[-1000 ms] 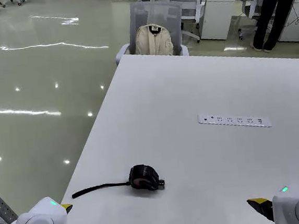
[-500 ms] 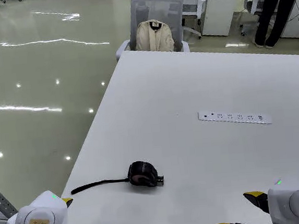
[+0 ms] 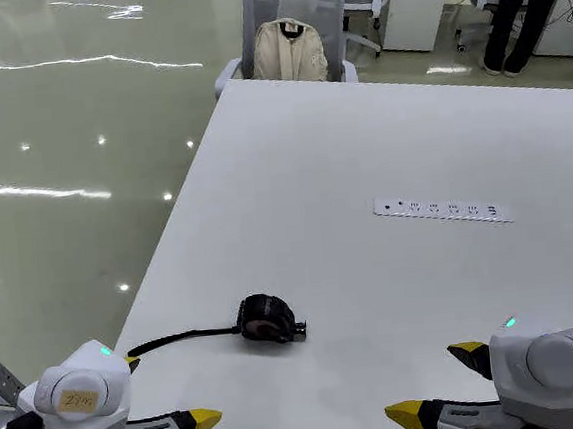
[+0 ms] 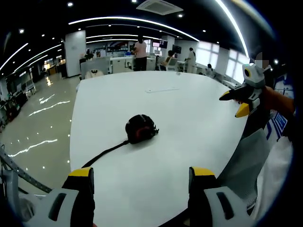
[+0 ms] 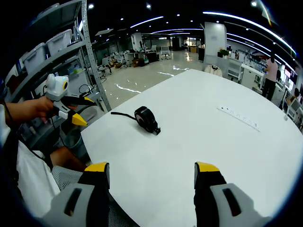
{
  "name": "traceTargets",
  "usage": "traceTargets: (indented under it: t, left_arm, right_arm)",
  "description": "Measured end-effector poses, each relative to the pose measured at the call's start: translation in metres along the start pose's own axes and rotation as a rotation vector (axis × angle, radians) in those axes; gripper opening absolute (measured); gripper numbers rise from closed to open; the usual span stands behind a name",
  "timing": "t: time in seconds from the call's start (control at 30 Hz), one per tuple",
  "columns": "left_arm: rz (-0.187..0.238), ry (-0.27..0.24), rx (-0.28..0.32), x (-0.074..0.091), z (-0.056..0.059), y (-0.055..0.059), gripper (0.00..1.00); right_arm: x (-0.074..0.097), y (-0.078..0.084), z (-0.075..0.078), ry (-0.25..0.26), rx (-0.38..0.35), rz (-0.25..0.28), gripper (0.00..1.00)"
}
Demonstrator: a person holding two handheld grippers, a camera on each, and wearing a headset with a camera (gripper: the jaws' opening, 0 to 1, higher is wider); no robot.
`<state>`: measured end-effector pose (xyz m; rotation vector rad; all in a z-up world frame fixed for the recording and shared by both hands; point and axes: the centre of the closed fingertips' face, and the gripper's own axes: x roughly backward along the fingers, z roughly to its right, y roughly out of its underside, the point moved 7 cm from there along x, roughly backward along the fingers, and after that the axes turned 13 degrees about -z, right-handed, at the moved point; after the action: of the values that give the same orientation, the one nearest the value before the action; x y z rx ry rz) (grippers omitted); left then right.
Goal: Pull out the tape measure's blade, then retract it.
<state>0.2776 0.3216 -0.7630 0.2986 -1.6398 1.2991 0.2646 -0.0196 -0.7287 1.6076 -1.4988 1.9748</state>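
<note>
A black tape measure (image 3: 268,319) lies on the white table (image 3: 360,138) near its front left corner, blade in, with its black wrist strap (image 3: 177,338) trailing left. My left gripper (image 3: 168,390) hovers open at the front left, short of the strap. My right gripper (image 3: 435,382) hovers open at the front right, well apart from the tape. In the left gripper view the tape measure (image 4: 141,128) sits ahead of the open gripper (image 4: 142,172). In the right gripper view the tape measure (image 5: 146,118) lies ahead and slightly left of the open gripper (image 5: 151,166).
A white power strip (image 3: 442,210) lies further back on the right. A grey chair with a beige jacket (image 3: 290,49) stands at the table's far end. A person (image 3: 519,3) stands beyond. The table's left edge drops to a glossy floor.
Both grippers have come forward a little and show more fully at the bottom of the head view. The tape measure has stayed where it was; the camera has tilted.
</note>
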Motion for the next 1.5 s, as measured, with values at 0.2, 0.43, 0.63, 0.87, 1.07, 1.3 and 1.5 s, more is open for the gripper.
traceTargets:
  t: [0.2,0.43,0.63,0.87,1.07,1.3,1.5]
  left_arm:
    - [-0.002,0.004,-0.004,-0.006,0.000,-0.003,0.78]
    - [-0.001,0.002,0.000,-0.013,-0.004,-0.007,0.76]
    - [-0.007,0.004,0.001,-0.020,-0.006,-0.009,0.76]
    - [-0.010,0.012,0.001,-0.028,-0.009,-0.014,0.76]
    - [-0.014,0.014,-0.003,-0.029,-0.009,-0.016,0.76]
    - [-0.030,0.027,-0.032,-0.041,-0.014,-0.026,0.76]
    - [-0.036,0.032,-0.042,-0.046,-0.016,-0.031,0.76]
  right_arm:
    - [-0.005,-0.001,0.002,0.000,0.007,-0.006,0.72]
    - [-0.012,-0.004,0.004,-0.007,0.015,-0.017,0.72]
    - [-0.018,-0.008,0.007,-0.011,0.021,-0.024,0.72]
    - [-0.024,-0.014,0.010,-0.017,0.027,-0.029,0.72]
    - [-0.027,-0.016,0.011,-0.020,0.029,-0.029,0.71]
    - [-0.040,-0.021,0.018,-0.031,0.042,-0.046,0.71]
    - [-0.046,-0.024,0.021,-0.038,0.050,-0.053,0.71]
